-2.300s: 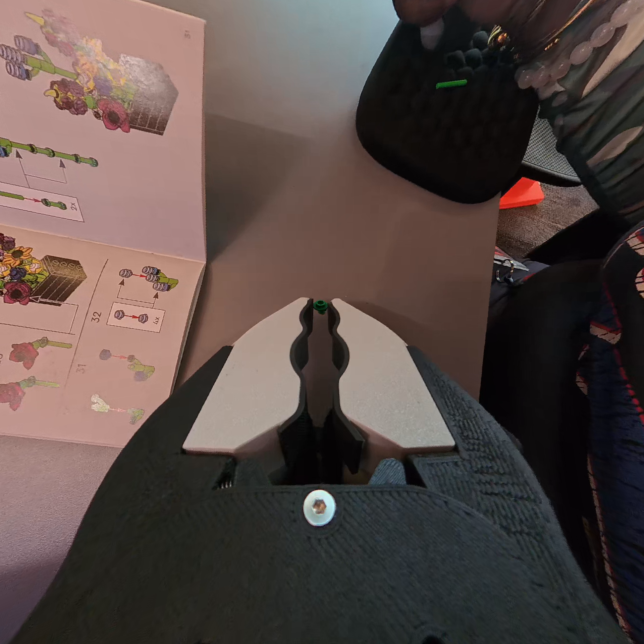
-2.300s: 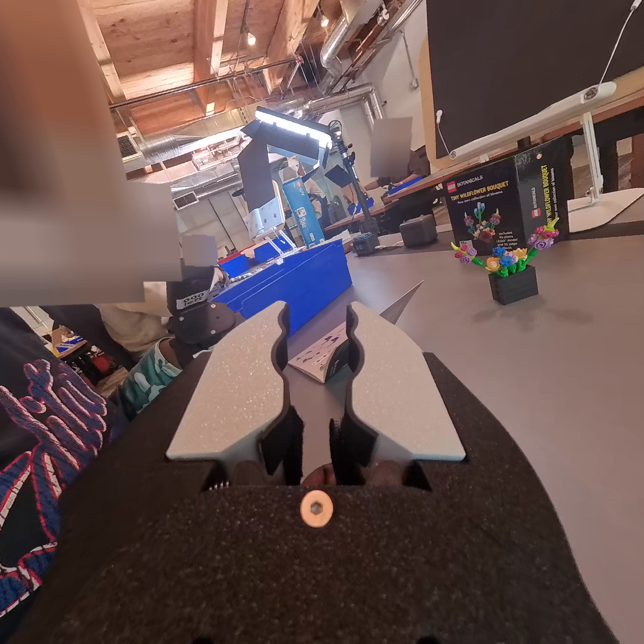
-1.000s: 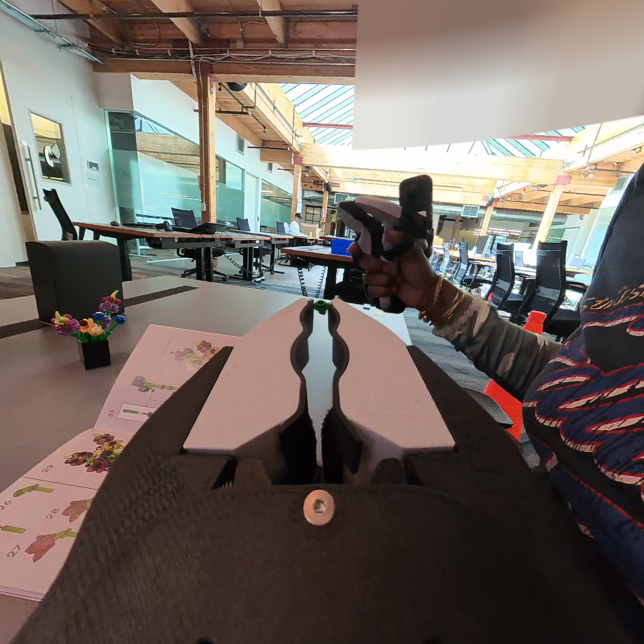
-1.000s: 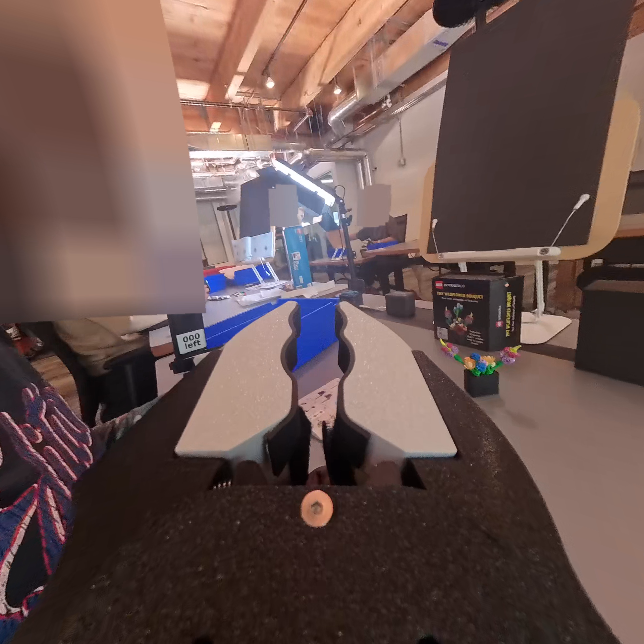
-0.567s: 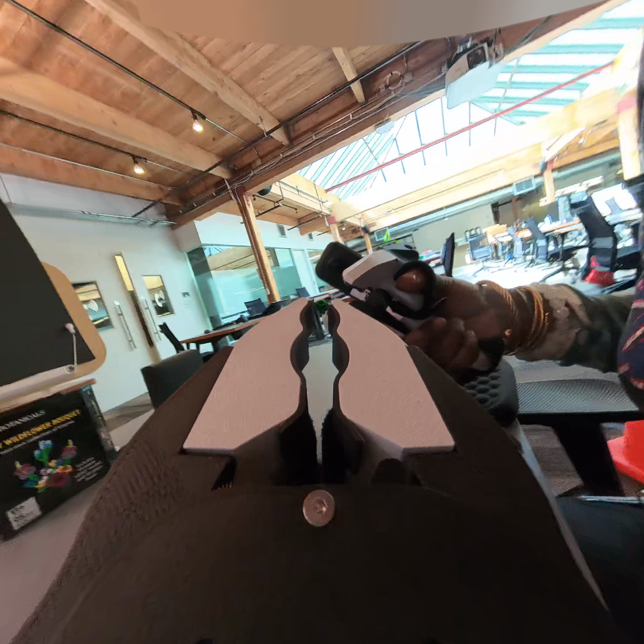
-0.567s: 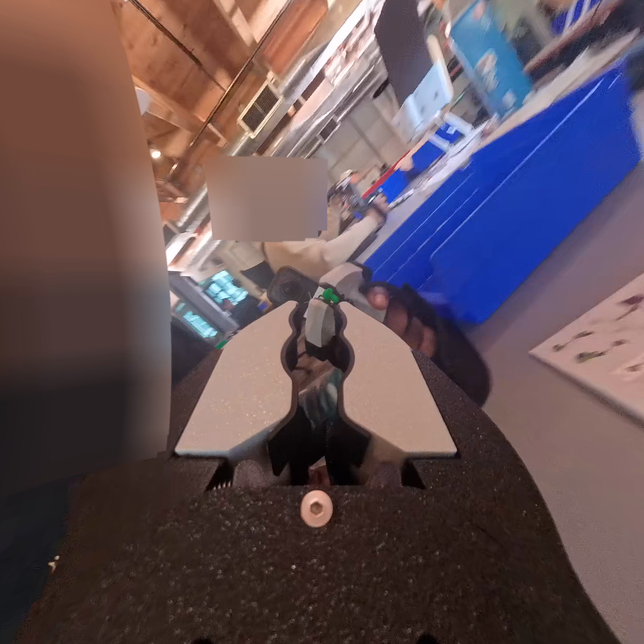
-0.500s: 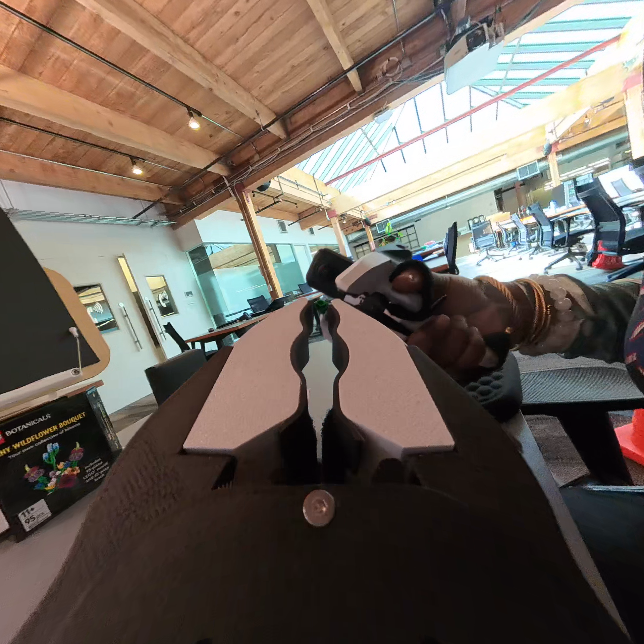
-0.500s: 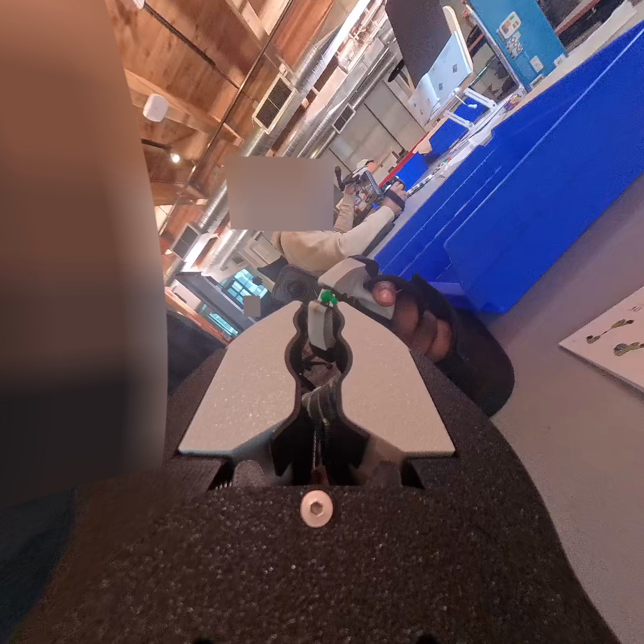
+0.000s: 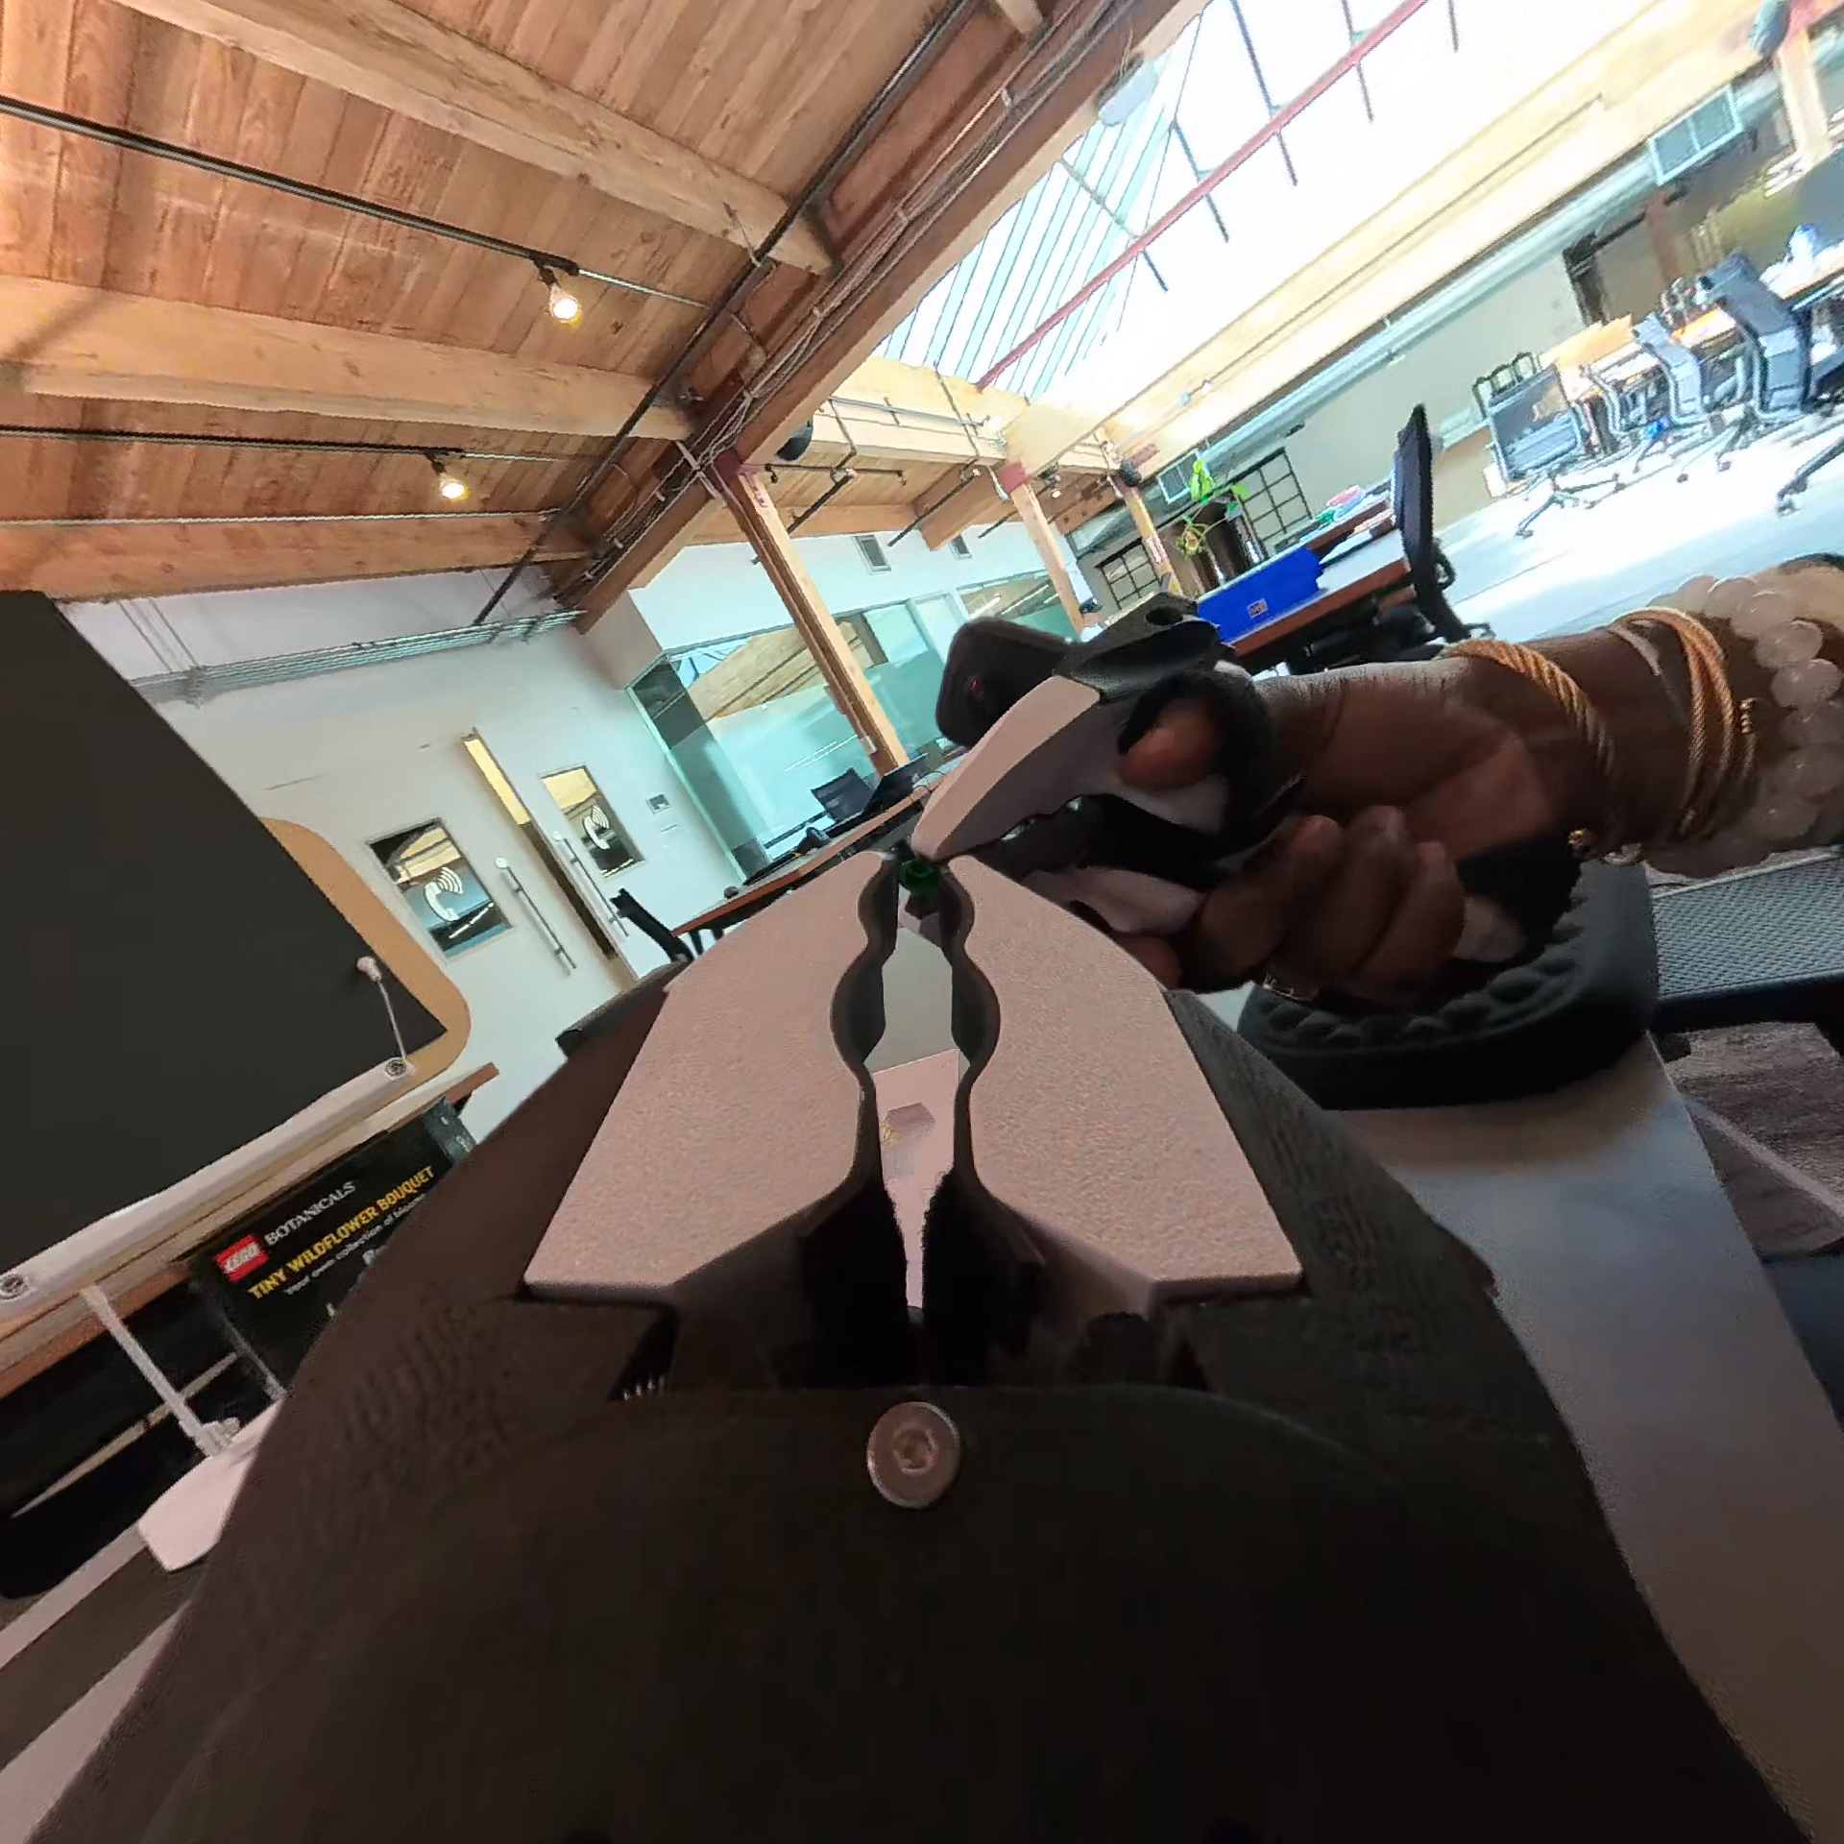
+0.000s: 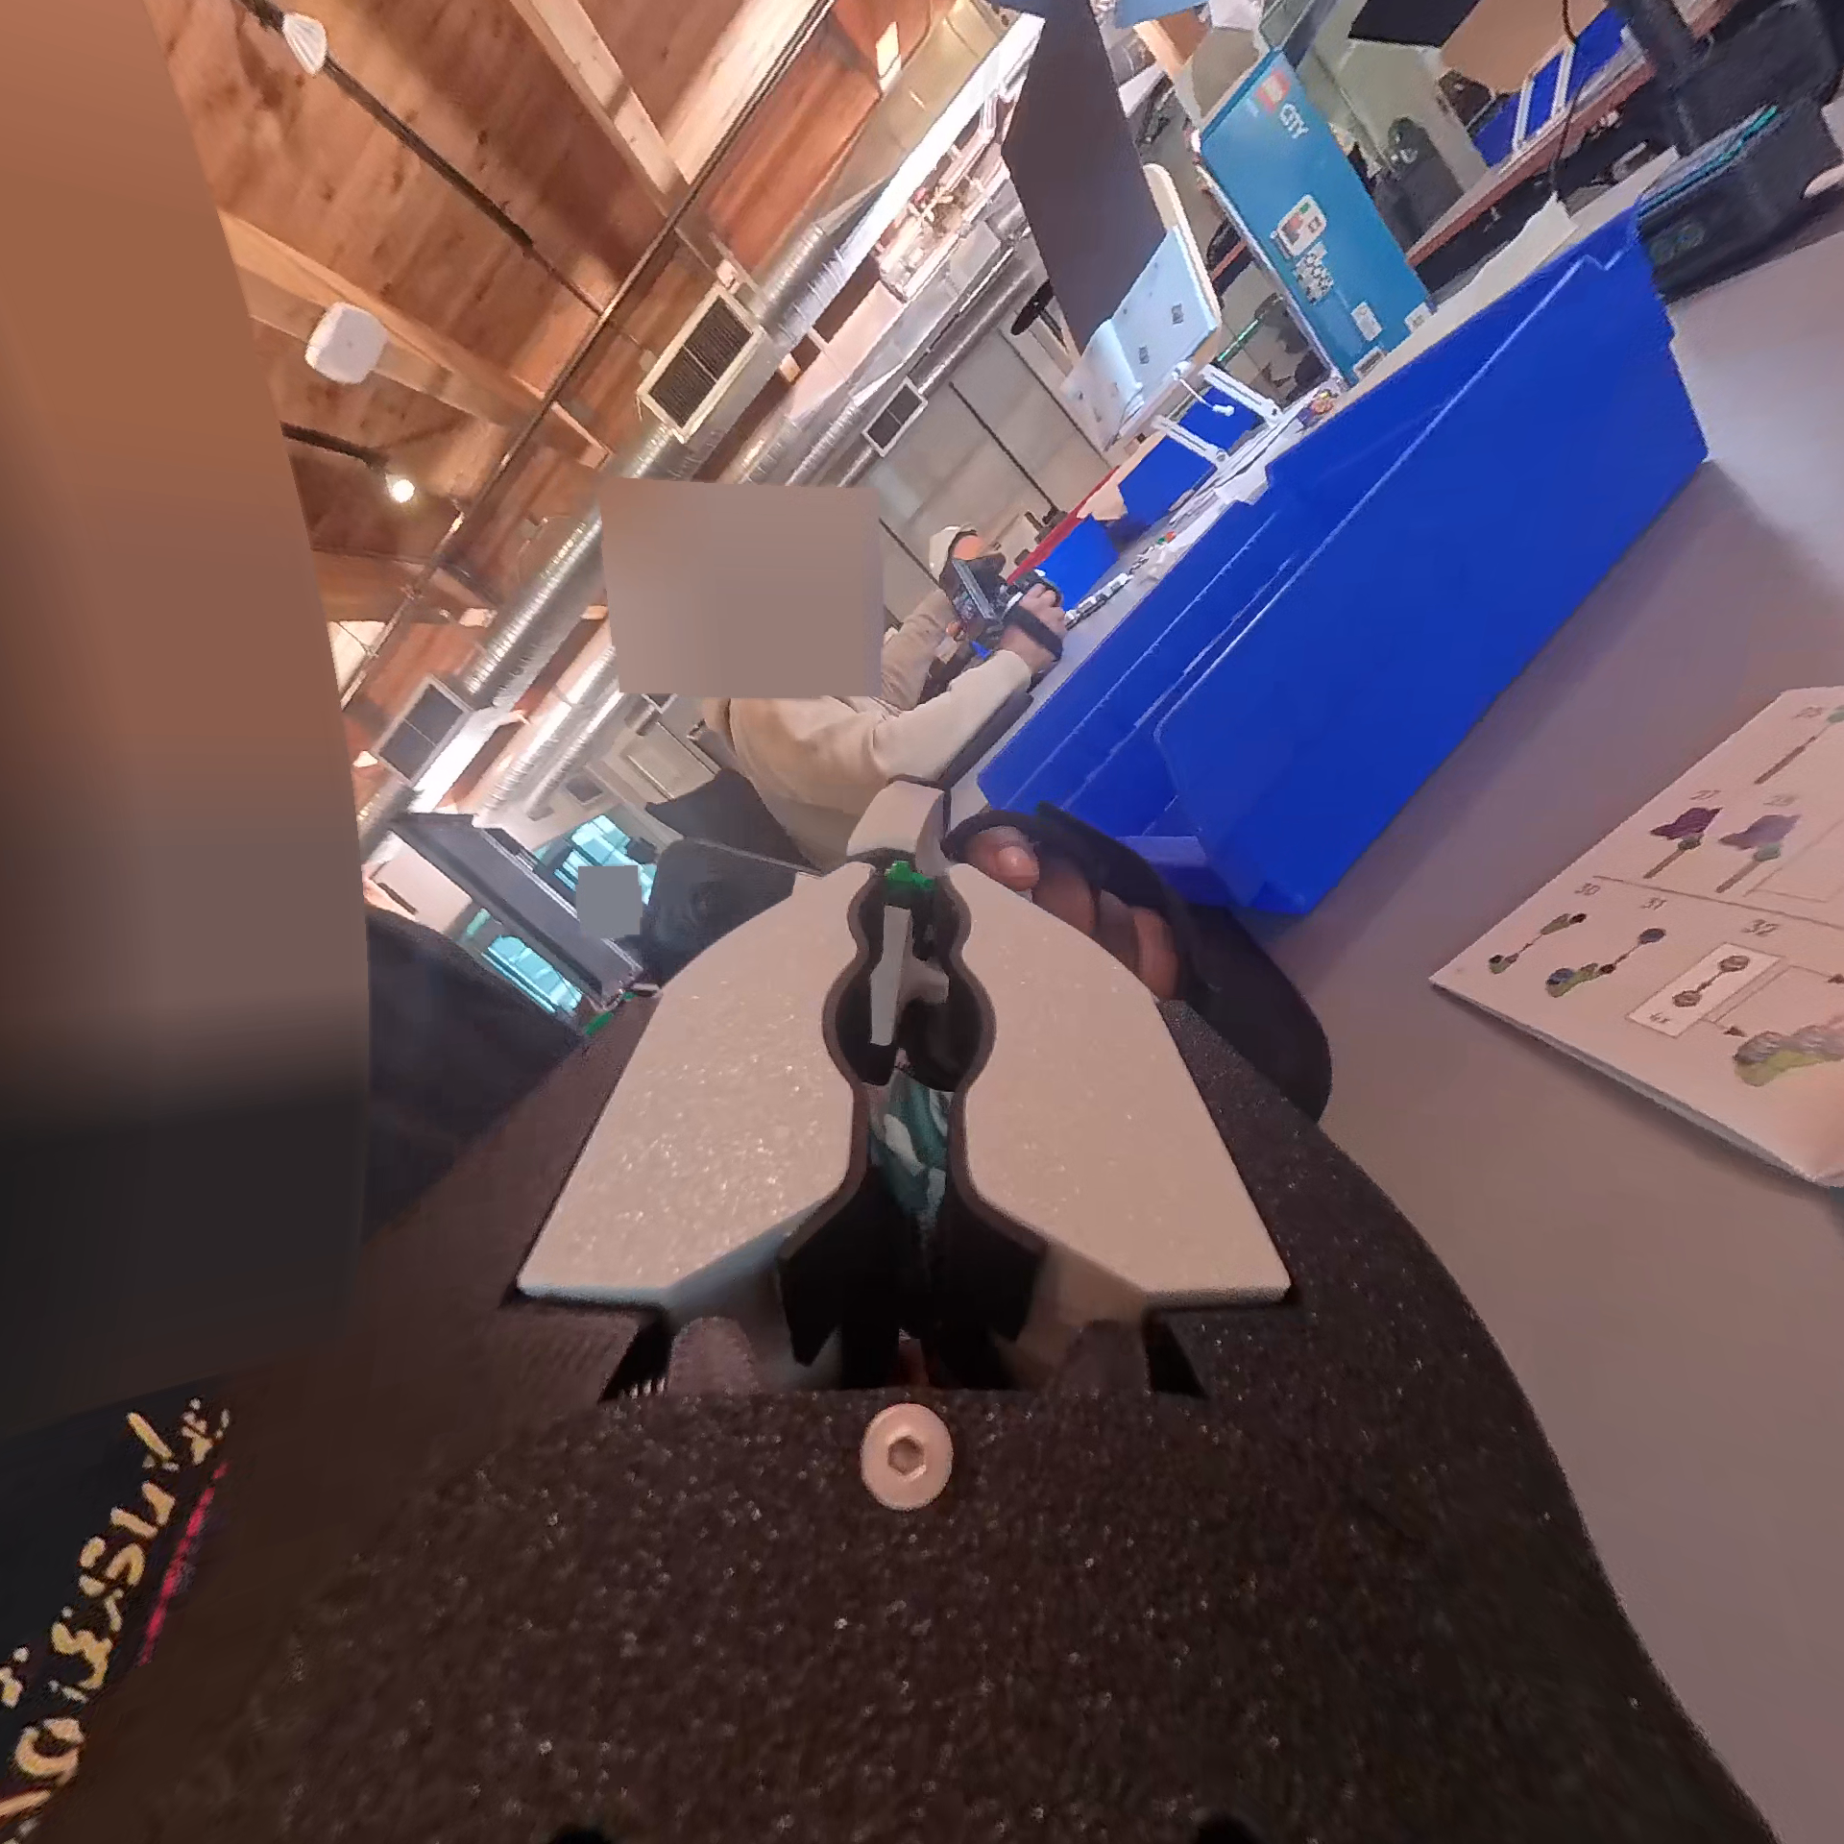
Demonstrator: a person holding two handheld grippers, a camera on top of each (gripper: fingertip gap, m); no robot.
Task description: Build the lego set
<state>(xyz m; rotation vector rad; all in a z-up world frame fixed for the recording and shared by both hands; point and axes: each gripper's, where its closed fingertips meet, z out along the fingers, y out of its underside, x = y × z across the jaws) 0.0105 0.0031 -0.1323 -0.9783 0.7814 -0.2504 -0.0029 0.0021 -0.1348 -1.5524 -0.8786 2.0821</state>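
**Green piece pinched at the left tips, met by the right gripper**

A small green lego piece (image 9: pixel 917 878) is clamped at the very tips of the left gripper (image 9: pixel 916 888), whose fingers are drawn nearly together around it. The gripper is raised off the grey table (image 9: pixel 1636 1287) and pointed out into the room. The right gripper (image 9: pixel 933 850) is brought in from the right, held in a person's hand (image 9: pixel 1397 828), and its pale tip is seen touching or just beside the green piece.

In the right wrist view, the right gripper (image 10: pixel 906 891) is seen with its fingers nearly closed, and the green piece (image 10: pixel 904 875) is seen right at their tips. Whether it is actually gripped by them cannot be told, since the contact is small and partly hidden. An open instruction booklet (image 10: pixel 1696 938) is laid flat on the table to the right, well apart from both grippers. A black set box (image 9: pixel 329 1237) is stood at the far left of the left wrist view.
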